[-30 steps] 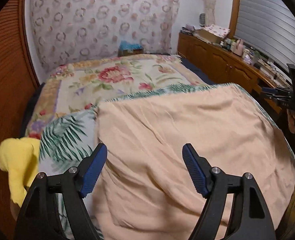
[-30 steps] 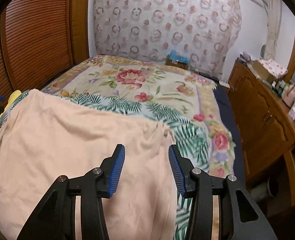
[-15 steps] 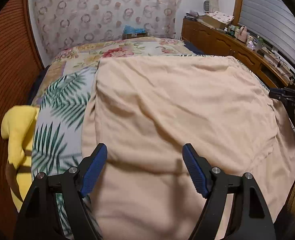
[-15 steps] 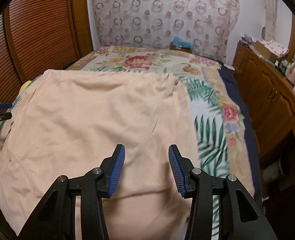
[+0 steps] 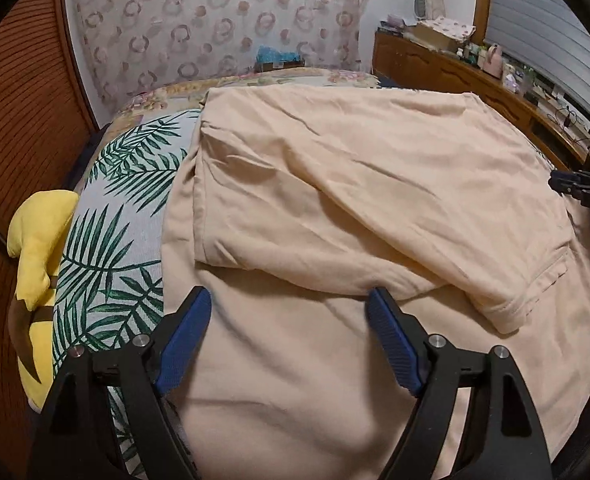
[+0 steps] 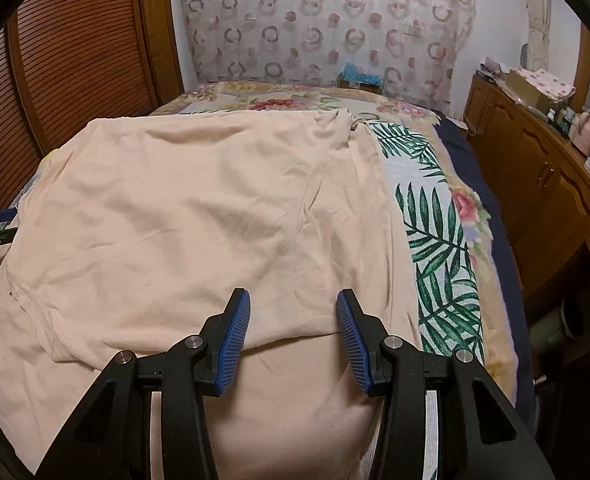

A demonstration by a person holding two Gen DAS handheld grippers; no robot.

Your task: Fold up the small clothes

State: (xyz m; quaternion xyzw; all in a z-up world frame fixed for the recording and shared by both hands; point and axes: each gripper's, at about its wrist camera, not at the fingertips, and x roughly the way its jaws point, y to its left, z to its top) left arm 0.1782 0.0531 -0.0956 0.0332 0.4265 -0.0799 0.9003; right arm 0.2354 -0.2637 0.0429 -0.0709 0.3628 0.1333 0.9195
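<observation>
Spread wide at the bottom of the left wrist view, the left tongs [image 5: 287, 304] are seen with nothing held between the blue pads [image 5: 183, 340]; the gap is filled by the peach garment [image 5: 335, 208] lying below. In the right wrist view the right tongs [image 6: 293, 308] are likewise parted, though less widely, and nothing is pinched; their pads [image 6: 235, 340] are placed over the near edge of the garment's folded upper layer [image 6: 199, 220].

The garment is spread across the bed [image 5: 107, 248], filling the centre of both views. Its far portion is folded back over the near portion, so that a doubled layer is formed; a hemmed edge of that layer is seen at the right of the left wrist view and at the lower left of the right wrist view. The palm-leaf cover of the bed is exposed beside the garment, at the left of one view and at the right [image 6: 435, 232] of the other.

A yellow plush toy [image 5: 39, 248] is seen at the left edge of the left wrist view, beside the bed. A wooden cabinet [image 6: 543, 184] with clutter on top is seen at the right, and a patterned curtain [image 6: 327, 20] is hung behind the bed.
</observation>
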